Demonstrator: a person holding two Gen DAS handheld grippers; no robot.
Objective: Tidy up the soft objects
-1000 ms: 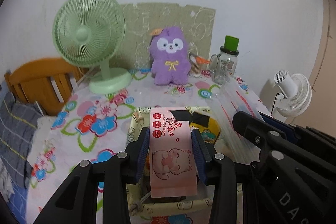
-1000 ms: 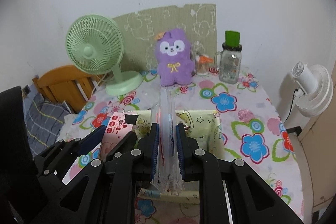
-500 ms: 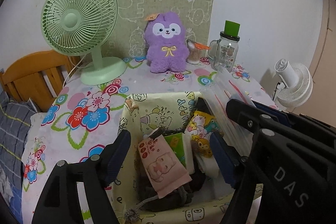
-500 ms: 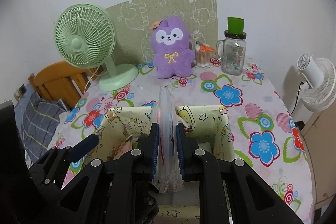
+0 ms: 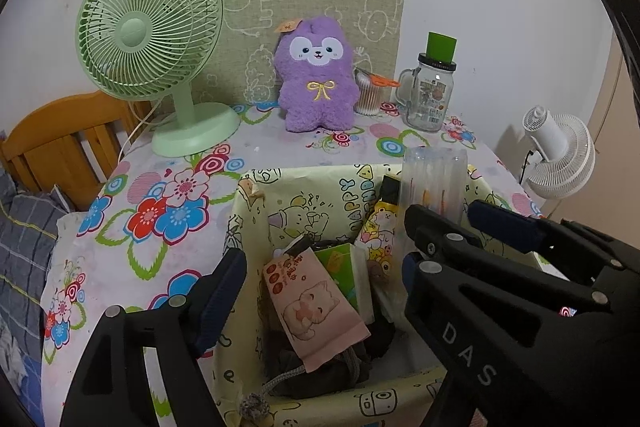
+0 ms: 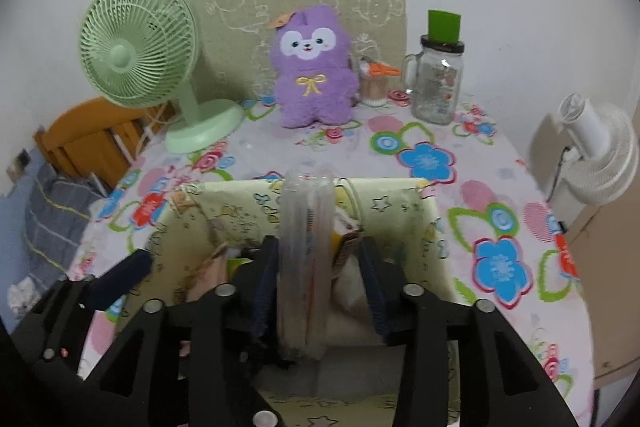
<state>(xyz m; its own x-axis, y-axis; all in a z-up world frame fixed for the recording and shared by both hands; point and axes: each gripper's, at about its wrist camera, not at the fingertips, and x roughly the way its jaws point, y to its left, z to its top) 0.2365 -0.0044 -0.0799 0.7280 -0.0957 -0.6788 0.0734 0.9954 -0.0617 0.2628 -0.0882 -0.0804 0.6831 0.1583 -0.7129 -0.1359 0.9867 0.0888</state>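
Observation:
A yellow cartoon-print fabric box [image 5: 256, 211] stands on the flowered table. In it lie a pink wet-wipes pack [image 5: 316, 303], a green pack [image 5: 340, 267], a yellow snack pack [image 5: 380, 227] and a dark drawstring pouch [image 5: 320, 367]. My left gripper [image 5: 320, 279] is open above the pink pack and holds nothing. My right gripper [image 6: 318, 275] has its jaws apart around a clear plastic packet [image 6: 306, 251] that stands upright in the box [image 6: 424, 227]. The packet also shows in the left wrist view [image 5: 434, 179].
A purple plush toy [image 5: 316, 79] sits at the back of the table beside a green desk fan [image 5: 160, 51], a glass jar with a green lid [image 5: 432, 91] and a cup of cotton swabs [image 5: 368, 95]. A white fan [image 5: 560, 155] stands off the table's right edge. A wooden chair [image 5: 60, 147] is at left.
My left gripper opened and let the pink wipes pack drop into the box. My right gripper lowered the clear packet into the box and its jaws have now parted.

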